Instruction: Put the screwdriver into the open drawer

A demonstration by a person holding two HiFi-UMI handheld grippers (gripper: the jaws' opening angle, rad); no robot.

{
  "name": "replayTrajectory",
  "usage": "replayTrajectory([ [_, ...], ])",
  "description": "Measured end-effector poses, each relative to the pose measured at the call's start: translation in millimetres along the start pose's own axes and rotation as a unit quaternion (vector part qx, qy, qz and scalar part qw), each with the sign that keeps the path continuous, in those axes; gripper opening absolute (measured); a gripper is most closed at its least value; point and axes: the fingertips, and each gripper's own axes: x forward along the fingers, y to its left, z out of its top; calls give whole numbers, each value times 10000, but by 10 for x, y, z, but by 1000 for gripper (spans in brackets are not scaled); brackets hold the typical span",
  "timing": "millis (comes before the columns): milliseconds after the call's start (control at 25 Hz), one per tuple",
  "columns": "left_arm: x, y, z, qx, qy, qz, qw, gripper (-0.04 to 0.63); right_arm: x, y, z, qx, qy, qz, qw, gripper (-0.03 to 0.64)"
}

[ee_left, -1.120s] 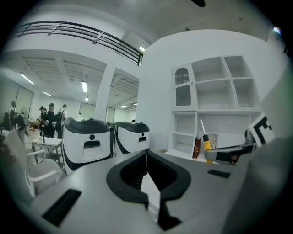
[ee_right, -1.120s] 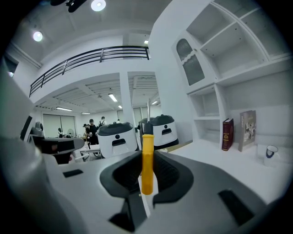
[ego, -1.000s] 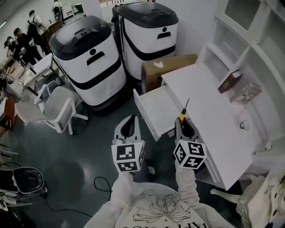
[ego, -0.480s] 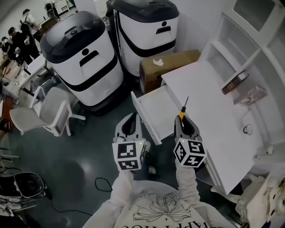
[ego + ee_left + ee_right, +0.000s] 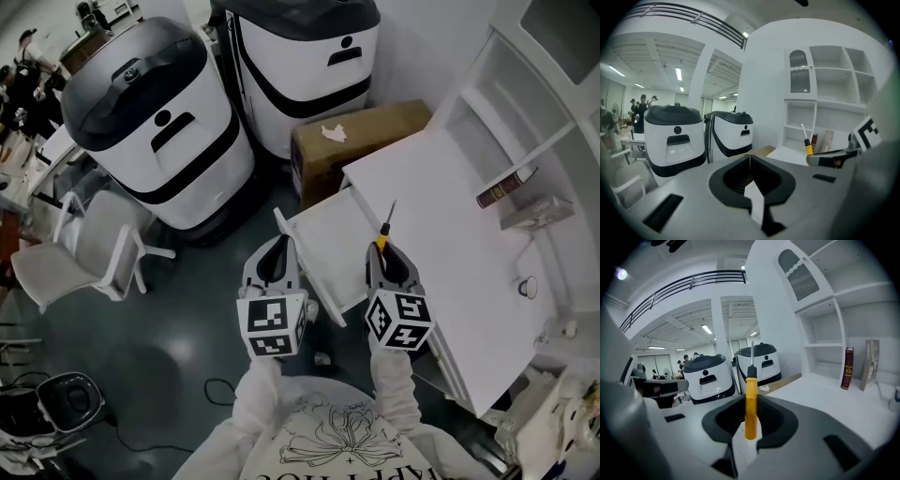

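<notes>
**Screwdriver Held Beside the Open Drawer**

The right hand-held gripper, jaws clamped on the handle of the yellow-handled screwdriver, black-collared with a thin steel shaft pointing forward, holds it at the white surface's edge beside the open white drawer. It should be carried over the drawer, lowered flat, then released. The left hand-held gripper is closed on nothing.

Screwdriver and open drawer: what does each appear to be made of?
The screwdriver has a smooth yellow handle with a black collar, which looks like plastic. Its thin silvery shaft is probably steel. The drawer has flat, matte white panels like the desk, likely painted or laminated board. The core is not visible.
</notes>
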Motion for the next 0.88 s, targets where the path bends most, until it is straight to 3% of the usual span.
replayTrajectory([
  [400, 589, 262, -111, -80, 368, -213, 9991, 6, 596, -52, -137, 46, 436, -216, 9988, 71],
  [880, 982, 364, -522, -156, 917, -410, 9948, 6, 997, -105, -542, 132, 977, -260, 9948, 71],
])
